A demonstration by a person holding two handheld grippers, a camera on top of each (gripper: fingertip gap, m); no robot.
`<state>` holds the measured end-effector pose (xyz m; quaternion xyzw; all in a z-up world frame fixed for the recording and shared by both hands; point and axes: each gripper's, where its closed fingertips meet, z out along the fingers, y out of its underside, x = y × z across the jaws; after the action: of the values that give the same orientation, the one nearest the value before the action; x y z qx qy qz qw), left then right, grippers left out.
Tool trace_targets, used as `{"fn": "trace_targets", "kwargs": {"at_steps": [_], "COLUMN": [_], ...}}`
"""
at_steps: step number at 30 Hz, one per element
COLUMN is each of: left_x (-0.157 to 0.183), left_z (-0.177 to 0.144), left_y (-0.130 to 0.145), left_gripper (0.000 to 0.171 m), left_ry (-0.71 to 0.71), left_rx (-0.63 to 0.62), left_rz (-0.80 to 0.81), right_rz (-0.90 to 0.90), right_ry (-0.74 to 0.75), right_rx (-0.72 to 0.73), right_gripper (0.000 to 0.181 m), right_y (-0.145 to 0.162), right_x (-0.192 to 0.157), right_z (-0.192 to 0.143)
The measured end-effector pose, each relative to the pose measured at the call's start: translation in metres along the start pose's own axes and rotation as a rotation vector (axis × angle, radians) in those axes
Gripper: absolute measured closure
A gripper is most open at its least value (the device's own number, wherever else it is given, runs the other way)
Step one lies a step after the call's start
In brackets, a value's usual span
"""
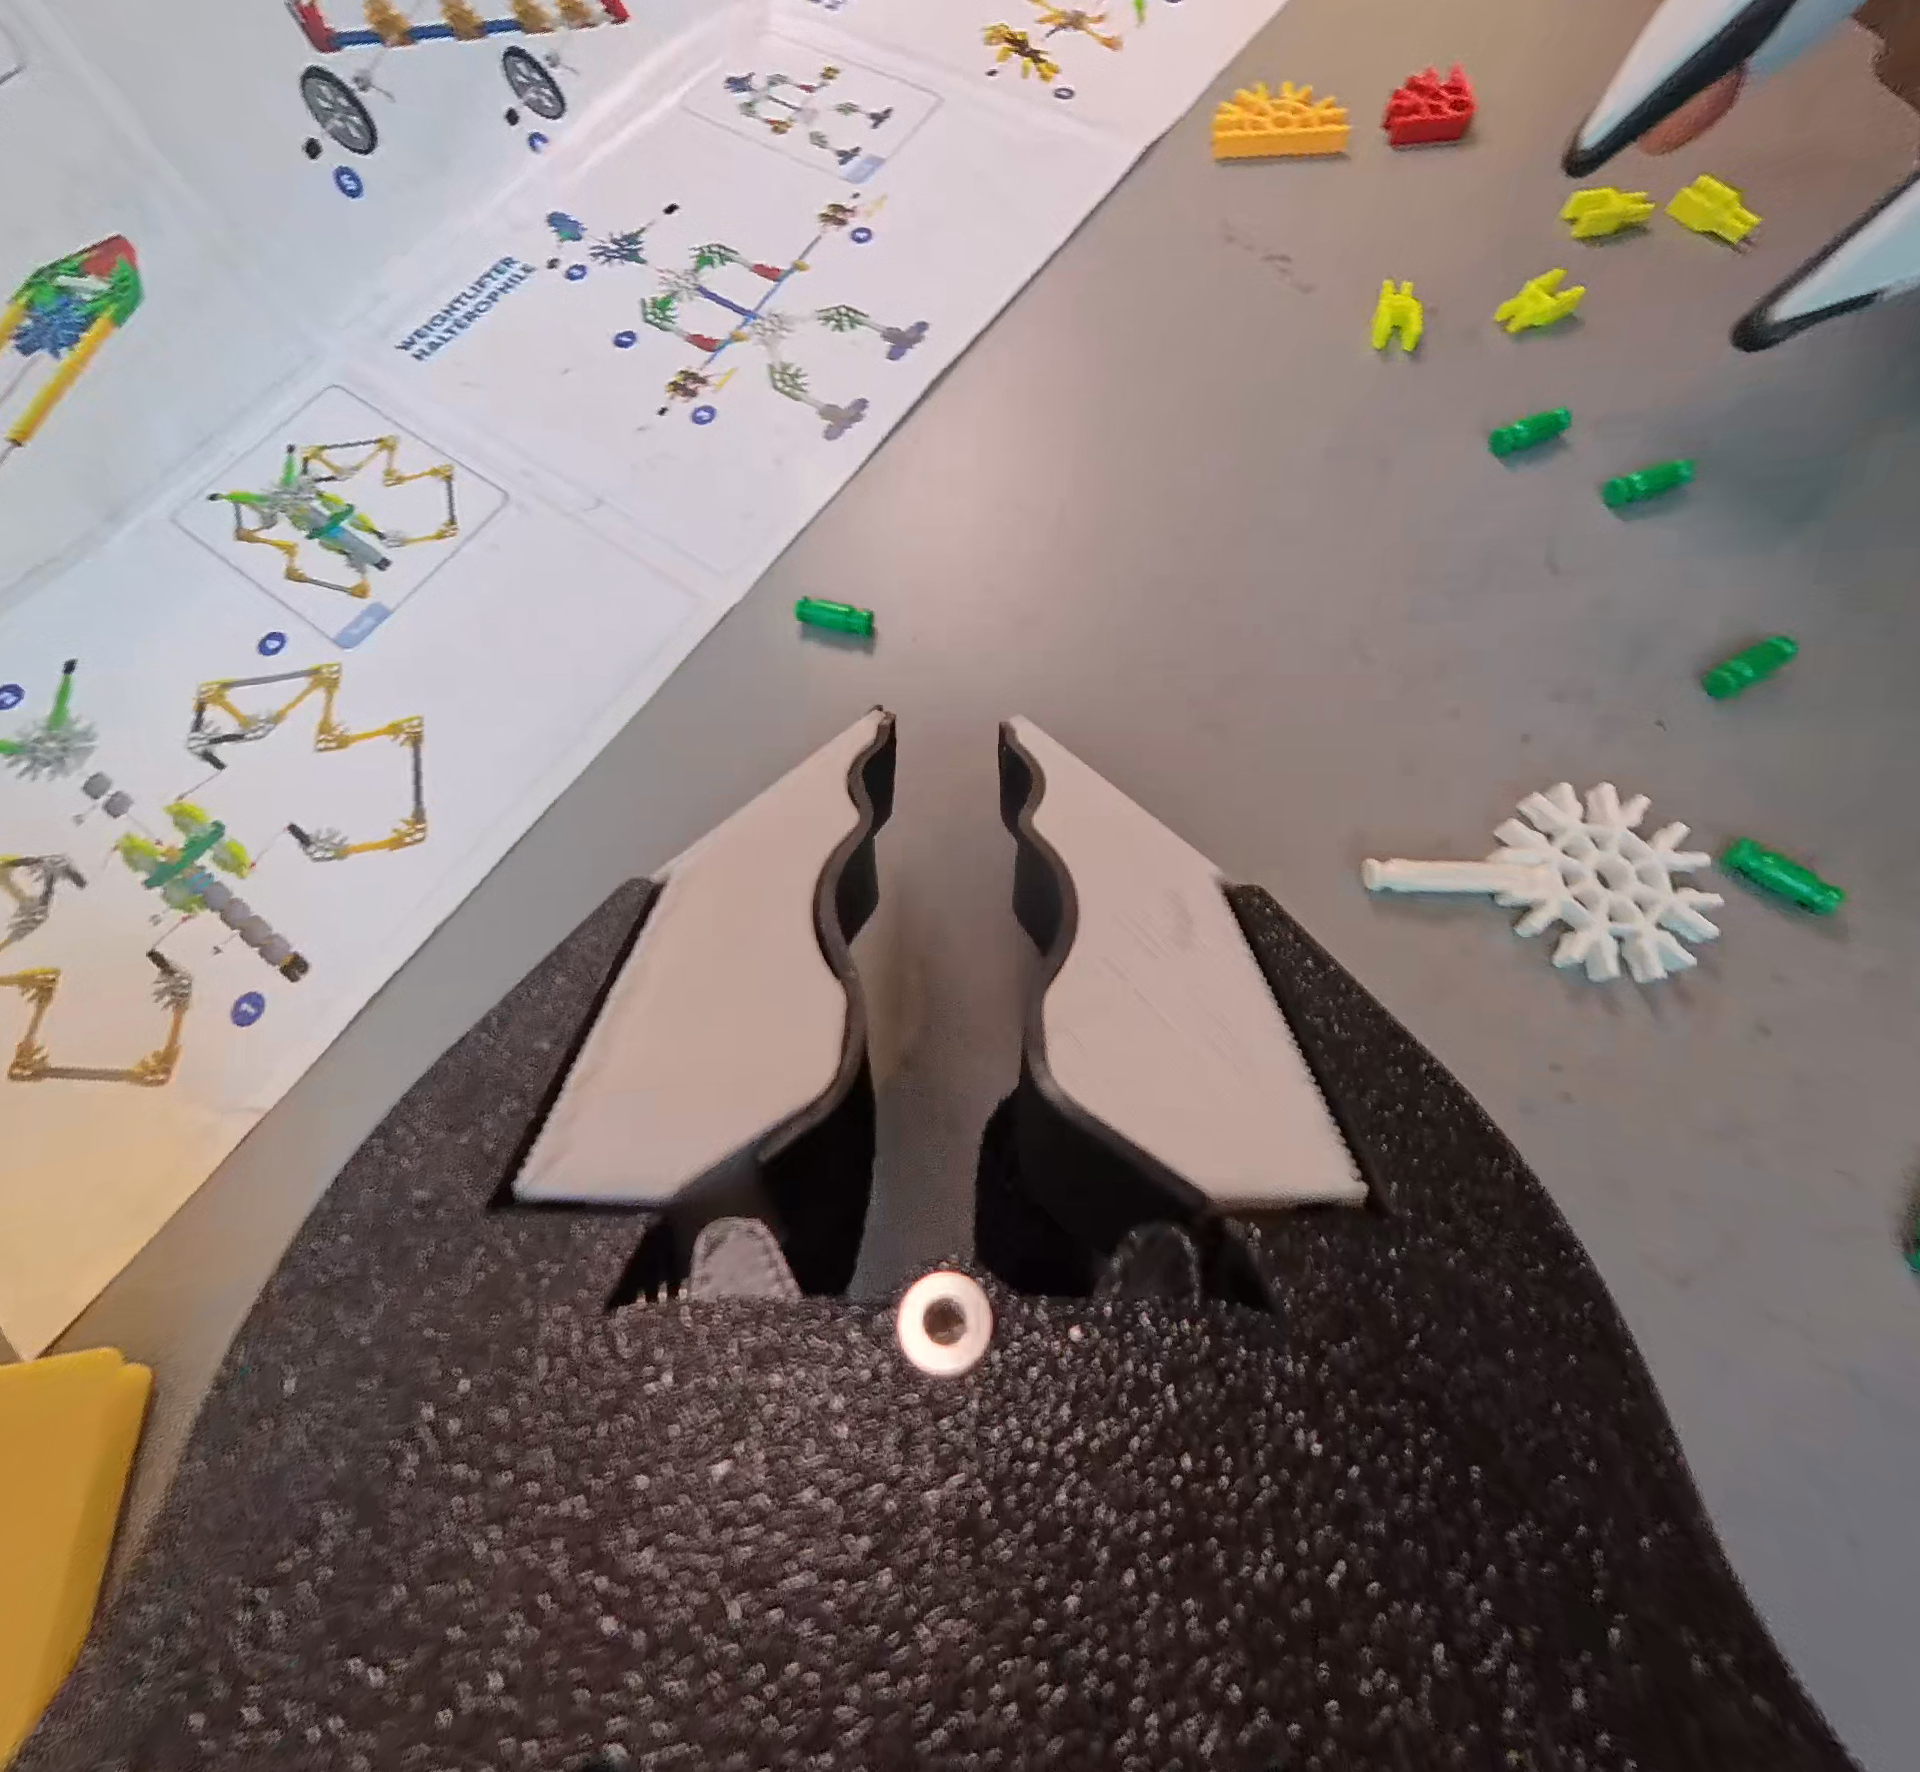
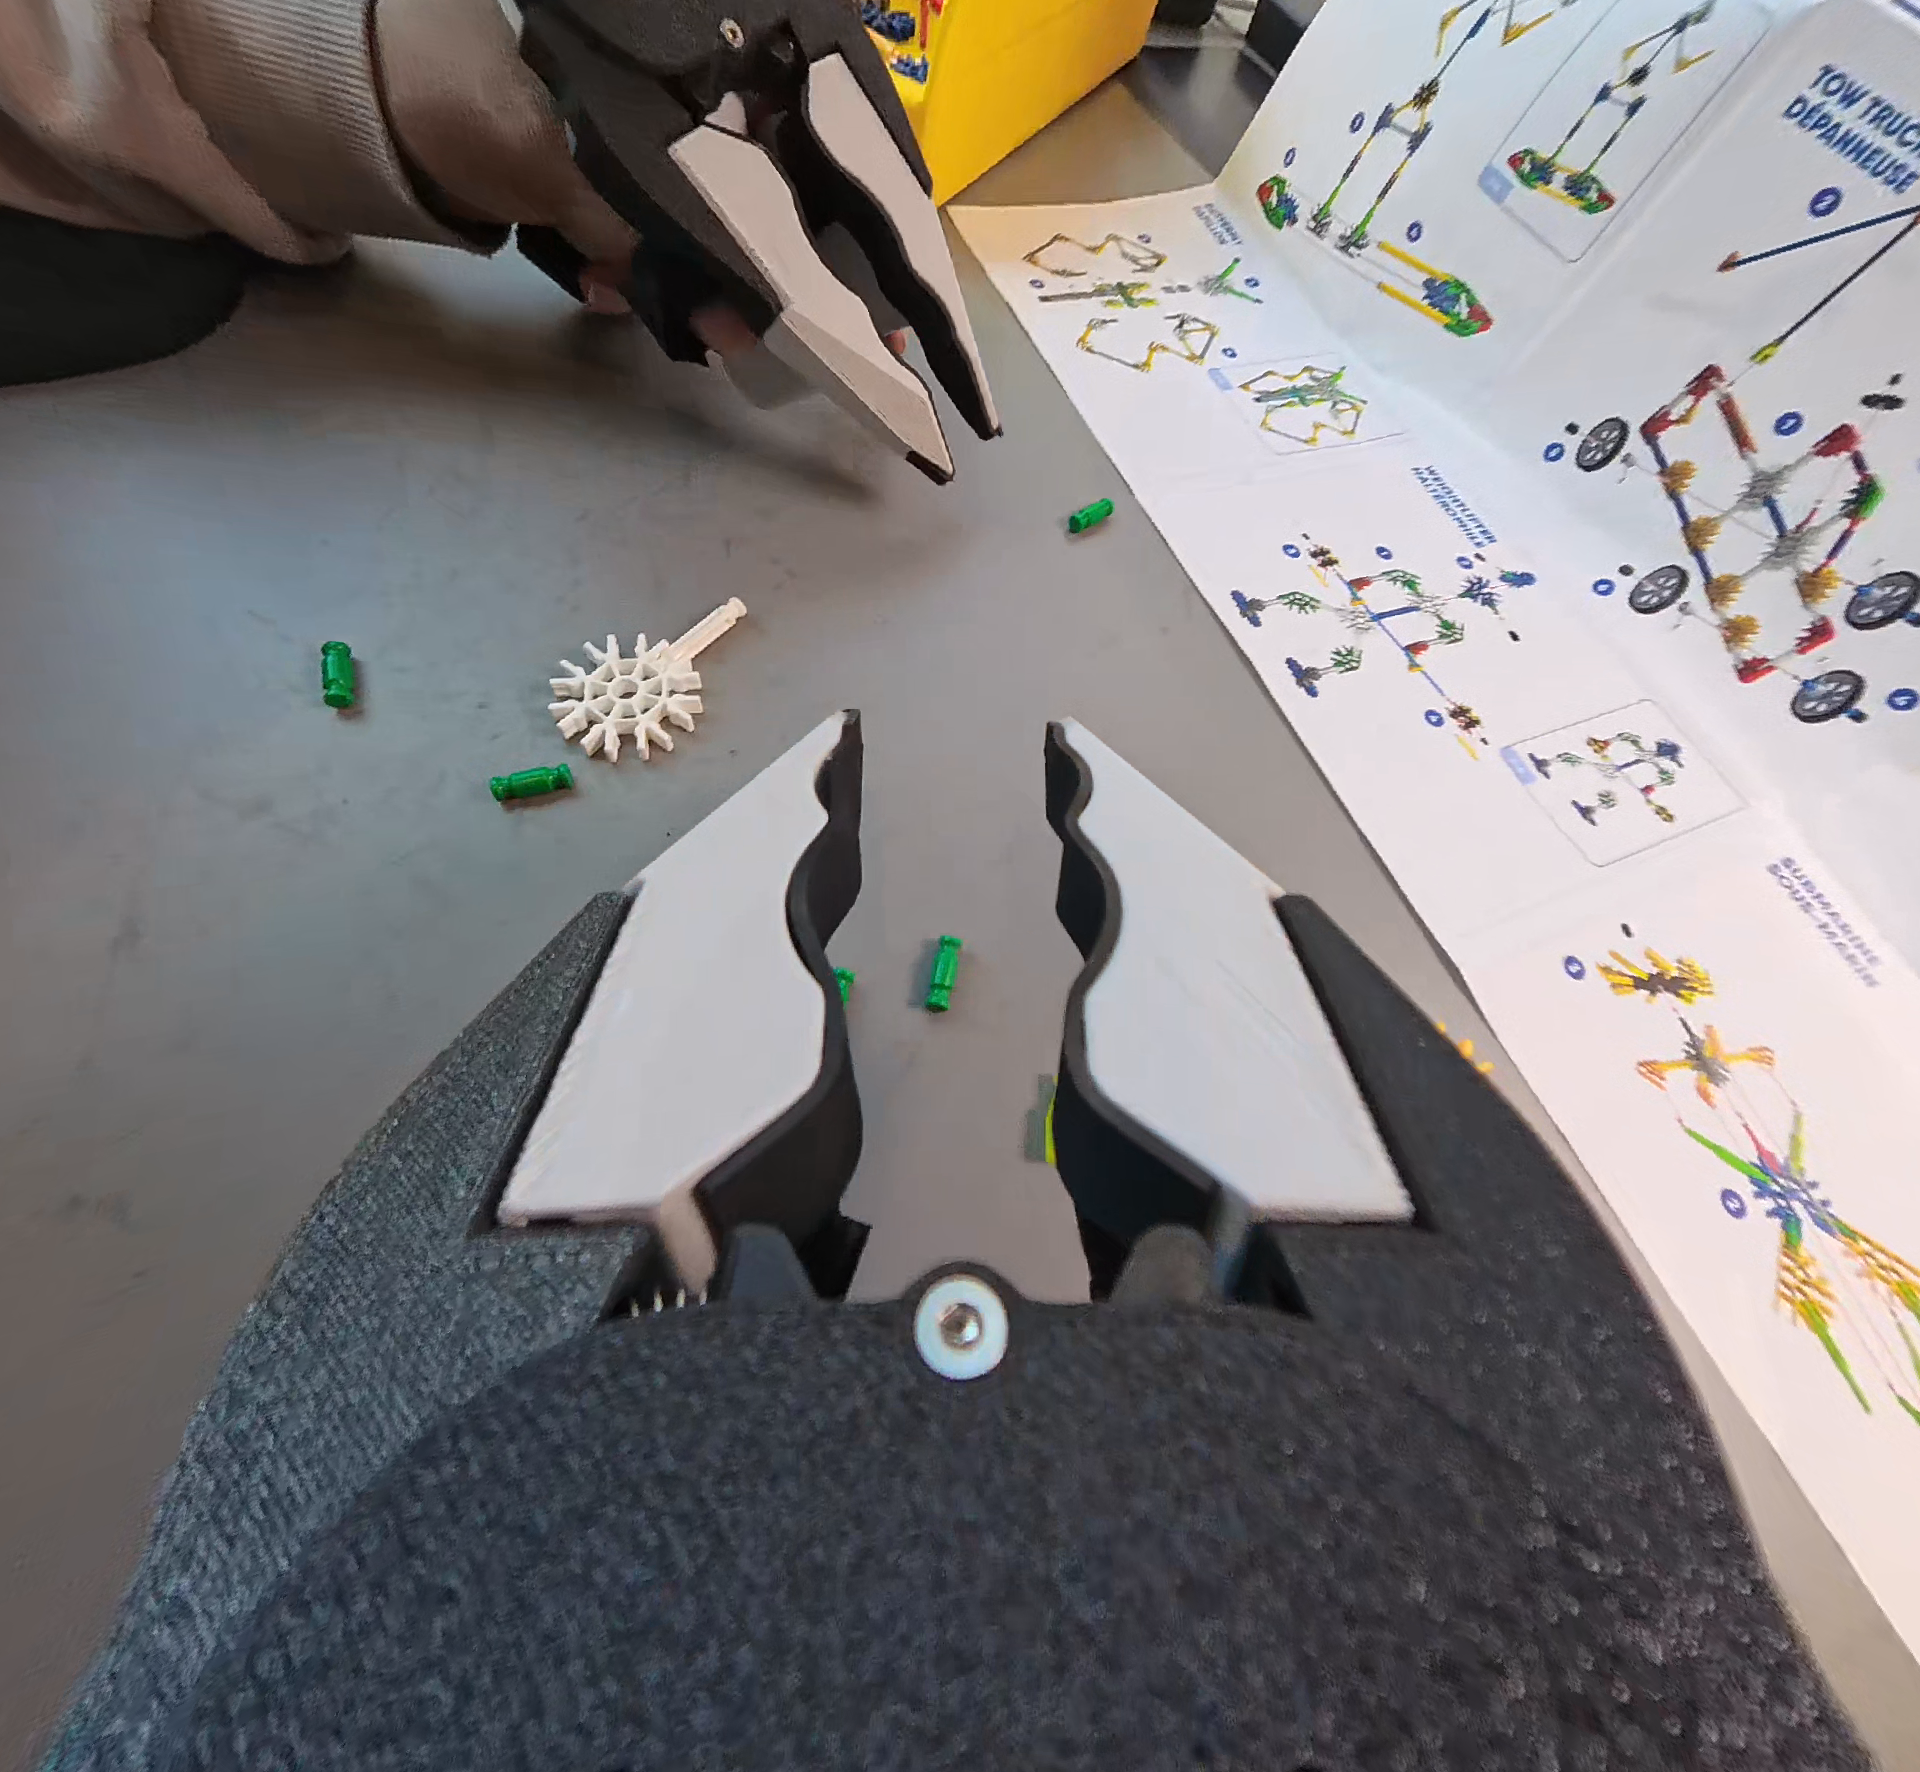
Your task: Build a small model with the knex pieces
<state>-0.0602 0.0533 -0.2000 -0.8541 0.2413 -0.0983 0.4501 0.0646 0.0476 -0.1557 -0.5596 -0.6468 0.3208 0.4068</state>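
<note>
Both are just hanging over the table with nothing between the jaws: left gripper has its fingers parted a little, tips angled down, hand wrapped around its body, while the right gripper has a slightly wider gap.

Right claw agape, empty, above grey table; green peg between jaws, below.

It looks like a hobby or lab workbench: a plain grey surface strewn with small plastic construction-toy pieces, a fold-out instruction sheet at right, and a yellow parts bin at top.
</note>
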Motion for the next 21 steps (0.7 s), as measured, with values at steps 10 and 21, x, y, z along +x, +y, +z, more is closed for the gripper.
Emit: {"fn": "trace_targets", "kwargs": {"at_steps": [10,21], "left_x": [-0.023,-0.015], "left_z": [0.040,0.040], "left_y": [-0.005,-0.003], "left_gripper": [0.144,0.171], "left_ry": [-0.082,-0.034], "left_rx": [-0.096,-0.108], "left_rz": [-0.108,-0.098], "right_rz": [-0.080,-0.086], "right_ry": [0.014,0.016], "right_rx": [-0.031,-0.032], "right_gripper": [0.154,0.155], "right_y": [0.004,0.004], "right_x": [-0.010,-0.009], "right_z": [0.010,0.009]}}
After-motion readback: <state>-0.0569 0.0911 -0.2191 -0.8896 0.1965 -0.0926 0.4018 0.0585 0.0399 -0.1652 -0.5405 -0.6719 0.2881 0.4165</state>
